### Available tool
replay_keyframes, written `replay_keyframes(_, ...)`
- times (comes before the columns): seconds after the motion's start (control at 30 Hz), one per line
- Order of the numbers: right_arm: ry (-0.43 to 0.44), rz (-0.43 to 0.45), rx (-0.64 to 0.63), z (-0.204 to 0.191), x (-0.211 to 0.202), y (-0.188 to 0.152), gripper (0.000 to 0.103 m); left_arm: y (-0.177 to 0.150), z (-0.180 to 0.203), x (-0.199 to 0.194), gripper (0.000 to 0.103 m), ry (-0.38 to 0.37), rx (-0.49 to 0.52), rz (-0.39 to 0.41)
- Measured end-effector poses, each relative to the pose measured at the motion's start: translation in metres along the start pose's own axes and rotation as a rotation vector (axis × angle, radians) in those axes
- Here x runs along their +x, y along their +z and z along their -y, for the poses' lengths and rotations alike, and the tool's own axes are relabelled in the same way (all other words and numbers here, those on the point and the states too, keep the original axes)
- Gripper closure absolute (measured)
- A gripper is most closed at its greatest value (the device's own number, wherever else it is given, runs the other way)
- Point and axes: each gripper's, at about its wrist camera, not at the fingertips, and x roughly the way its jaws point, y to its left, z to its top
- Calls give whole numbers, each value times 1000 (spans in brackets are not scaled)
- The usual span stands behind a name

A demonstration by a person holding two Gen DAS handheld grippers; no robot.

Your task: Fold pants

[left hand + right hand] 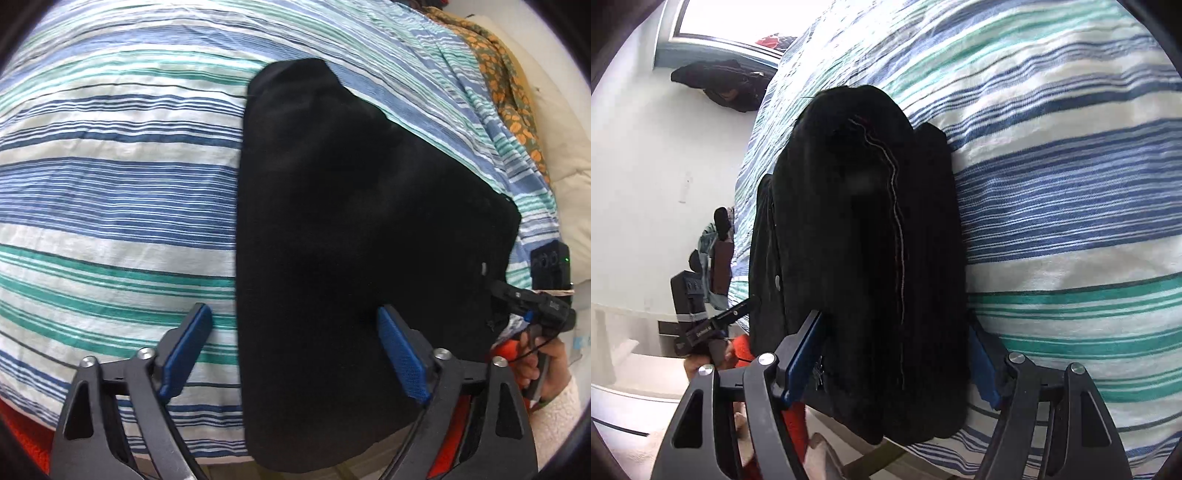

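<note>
The black pants [351, 240] lie folded in a compact stack on the striped bed cover [110, 184]. My left gripper [295, 354] is open just above the stack's near left edge, its blue pads [402, 358] apart, holding nothing. In the right wrist view the pants [868, 240] show as a layered bundle with a thin pale seam line. My right gripper [894, 358] is open, with its fingers on either side of the bundle's near end. The right gripper also shows at the right edge of the left wrist view [532, 302].
The blue, green and white striped cover [1071, 184] spans the bed. An orange floral cloth [506, 81] and a cream pillow [565, 147] lie at the far right. A white wall, a window and dark clothes [716, 81] sit left of the bed.
</note>
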Motion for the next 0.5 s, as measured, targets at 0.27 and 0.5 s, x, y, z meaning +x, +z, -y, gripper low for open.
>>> replay_keyframes(0.27, -149, 66, -235, -81, -27, -11, 74, 1, 70, -51, 85, 99, 208, 140)
replay_keyframes(0.5, -120, 158, -365, -151, -46, 24, 75, 58, 91, -99, 85, 130, 276, 298)
